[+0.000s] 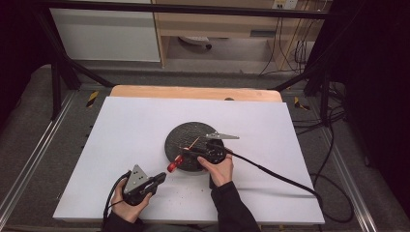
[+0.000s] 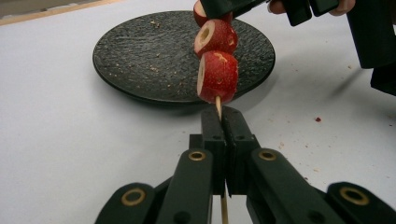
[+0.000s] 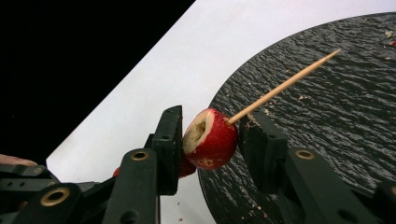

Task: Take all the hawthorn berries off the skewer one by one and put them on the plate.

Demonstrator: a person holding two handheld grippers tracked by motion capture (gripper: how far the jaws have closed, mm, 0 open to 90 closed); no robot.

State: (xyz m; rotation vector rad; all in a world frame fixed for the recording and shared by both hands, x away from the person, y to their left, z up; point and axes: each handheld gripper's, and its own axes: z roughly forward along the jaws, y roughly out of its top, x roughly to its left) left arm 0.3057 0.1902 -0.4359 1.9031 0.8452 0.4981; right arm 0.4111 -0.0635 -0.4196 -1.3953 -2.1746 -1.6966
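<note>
A wooden skewer point(image 2: 218, 105) carries three red hollow-cored fruit pieces point(image 2: 217, 74), stacked above the near rim of a black round plate point(image 2: 140, 56). My left gripper point(image 2: 223, 112) is shut on the skewer's bare lower end, just below the lowest piece. In the right gripper view the top fruit piece point(image 3: 210, 140) sits between the jaws of my right gripper point(image 3: 212, 126), whose pads press on both its sides. The skewer's pointed end point(image 3: 285, 84) sticks out past it over the plate point(image 3: 327, 116). In the high view the fruit point(image 1: 175, 164) lies between left gripper point(image 1: 159, 179) and right gripper point(image 1: 191, 152).
The plate point(image 1: 193, 130) rests on a white board point(image 1: 125, 135) over a wooden table. Small red and tan crumbs dot the board and plate. A black cable point(image 1: 280, 176) trails right from the right gripper. Dark frame bars stand at the table's far corners.
</note>
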